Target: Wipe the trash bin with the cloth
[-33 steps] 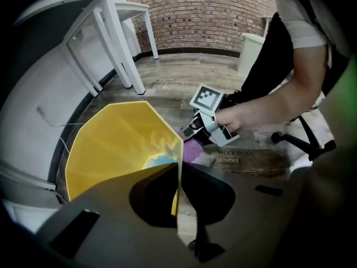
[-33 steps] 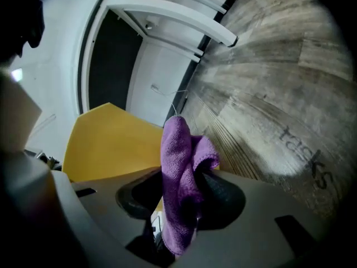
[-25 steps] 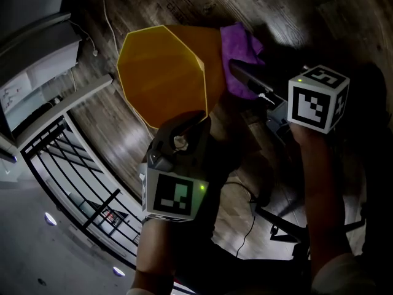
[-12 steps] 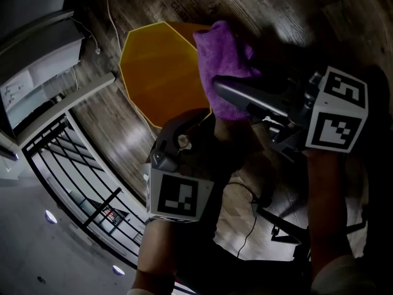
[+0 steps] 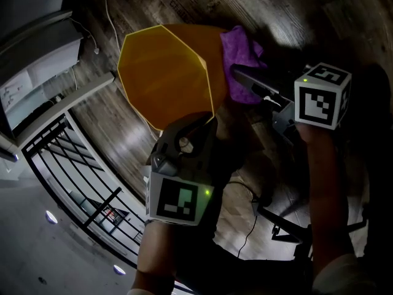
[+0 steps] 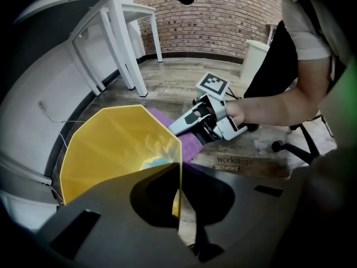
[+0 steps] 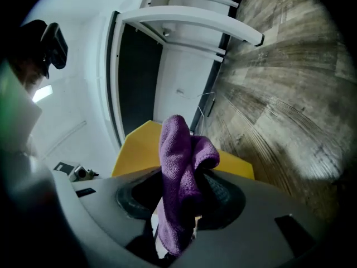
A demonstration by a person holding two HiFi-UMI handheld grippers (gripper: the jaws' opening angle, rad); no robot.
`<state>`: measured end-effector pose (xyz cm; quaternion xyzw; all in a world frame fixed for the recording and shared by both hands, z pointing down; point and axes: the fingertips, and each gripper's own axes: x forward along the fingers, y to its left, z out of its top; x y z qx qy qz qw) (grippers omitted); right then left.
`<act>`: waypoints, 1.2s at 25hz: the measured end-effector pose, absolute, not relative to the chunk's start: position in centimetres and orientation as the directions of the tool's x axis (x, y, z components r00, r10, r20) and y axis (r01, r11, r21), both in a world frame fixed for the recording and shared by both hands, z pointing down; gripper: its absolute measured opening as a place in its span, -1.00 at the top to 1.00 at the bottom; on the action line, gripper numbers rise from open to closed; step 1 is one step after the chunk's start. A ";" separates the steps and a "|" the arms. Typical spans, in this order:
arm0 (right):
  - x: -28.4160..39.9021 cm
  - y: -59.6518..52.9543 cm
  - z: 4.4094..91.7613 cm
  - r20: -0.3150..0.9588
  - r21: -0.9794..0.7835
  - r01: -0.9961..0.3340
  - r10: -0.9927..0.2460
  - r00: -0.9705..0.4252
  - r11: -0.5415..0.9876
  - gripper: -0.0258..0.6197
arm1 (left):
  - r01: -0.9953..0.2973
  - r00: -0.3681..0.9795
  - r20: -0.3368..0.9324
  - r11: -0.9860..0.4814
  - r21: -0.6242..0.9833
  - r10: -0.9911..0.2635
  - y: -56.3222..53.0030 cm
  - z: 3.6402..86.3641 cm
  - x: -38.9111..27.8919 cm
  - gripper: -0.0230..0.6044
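Down on the grey-brown wood plank floor (image 5: 295, 17), the translucent yellow plastic trash bin with the eight-sided rim (image 5: 166, 72) sits tipped, its mouth turned up towards the head camera. The left gripper (image 5: 195, 118) steadies it: the left gripper view shows its jaws pinched nearly together on the near edge of the rim, the thin wall between them. The right gripper (image 5: 238, 74) reaches in level from the right, jaws closed on the bunched purple microfibre cloth (image 5: 241, 49), which stands up out of them in the right gripper view. The cloth lies at the bin's outer wall on the right side, away from the rim; it looks to be in contact, though no view settles that.

This reads as a stroke along the outside. To do it well, the left grip needs to hold firm so the light bin doesn't skid or spin. The right should press the cloth's fat fold, not its own jaw tips, flat to the plastic. Overlapping passes would cover each facet.
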<state>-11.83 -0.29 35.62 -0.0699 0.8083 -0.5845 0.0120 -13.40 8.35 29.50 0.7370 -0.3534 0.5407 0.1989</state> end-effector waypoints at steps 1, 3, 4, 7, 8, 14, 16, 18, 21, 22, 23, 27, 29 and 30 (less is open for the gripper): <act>-11.9 -0.2 36.6 0.091 -0.947 -0.125 -0.126 -0.988 0.295 0.40 | -0.734 0.171 0.937 -0.673 -0.085 -0.304 8.5 29.5 -13.3 0.89; -11.9 0.0 38.8 0.162 -0.941 -0.191 -0.123 -0.979 0.278 0.40 | -0.732 0.184 0.936 -0.677 -0.073 -0.300 8.8 29.5 -13.2 0.89; -11.9 0.2 40.0 0.201 -0.935 -0.227 -0.119 -0.972 0.274 0.40 | -0.731 0.192 0.936 -0.679 -0.065 -0.296 8.9 29.4 -13.2 0.89; -12.0 0.6 43.0 0.290 -0.916 -0.305 -0.095 -0.952 0.261 0.40 | -0.724 0.212 0.937 -0.689 -0.041 -0.278 9.4 29.4 -12.9 0.89; -12.0 0.8 43.9 0.312 -0.912 -0.324 -0.088 -0.946 0.251 0.40 | -0.723 0.220 0.937 -0.690 -0.031 -0.272 9.6 29.4 -12.8 0.89; -11.3 2.1 48.8 0.462 -0.861 -0.461 -0.047 -0.886 0.215 0.40 | -0.715 0.272 0.929 -0.698 0.020 -0.252 11.1 29.4 -12.2 0.88; -11.1 2.7 50.0 0.491 -0.848 -0.487 -0.034 -0.870 0.207 0.40 | -0.704 0.277 0.930 -0.709 0.025 -0.242 11.4 29.3 -12.1 0.88; -11.0 3.2 51.1 0.518 -0.835 -0.512 -0.025 -0.855 0.200 0.40 | -0.697 0.282 0.930 -0.716 0.031 -0.235 11.7 29.3 -12.1 0.88; -10.8 3.7 52.5 0.557 -0.814 -0.551 -0.020 -0.830 0.182 0.40 | -0.697 0.287 0.929 -0.716 0.037 -0.232 11.9 29.3 -11.9 0.88; -10.8 3.9 52.9 0.570 -0.806 -0.564 -0.018 -0.821 0.180 0.40 | -0.699 0.288 0.929 -0.714 0.037 -0.233 12.0 29.3 -11.9 0.88; -10.8 3.9 53.2 0.582 -0.798 -0.575 -0.017 -0.813 0.179 0.40 | -0.703 0.287 0.929 -0.710 0.038 -0.235 11.9 29.3 -11.8 0.88; -11.0 3.7 53.8 0.610 -0.777 -0.603 -0.019 -0.792 0.180 0.40 | -0.731 0.276 0.928 -0.682 0.035 -0.249 11.3 29.2 -11.9 0.88; -11.3 3.5 53.8 0.613 -0.777 -0.608 -0.025 -0.790 0.164 0.40 | -0.743 0.253 0.934 -0.669 0.019 -0.254 10.7 29.0 -12.3 0.88; -11.3 3.5 53.8 0.615 -0.777 -0.611 -0.029 -0.788 0.153 0.40 | -0.750 0.239 0.936 -0.661 0.009 -0.259 10.3 28.9 -12.5 0.88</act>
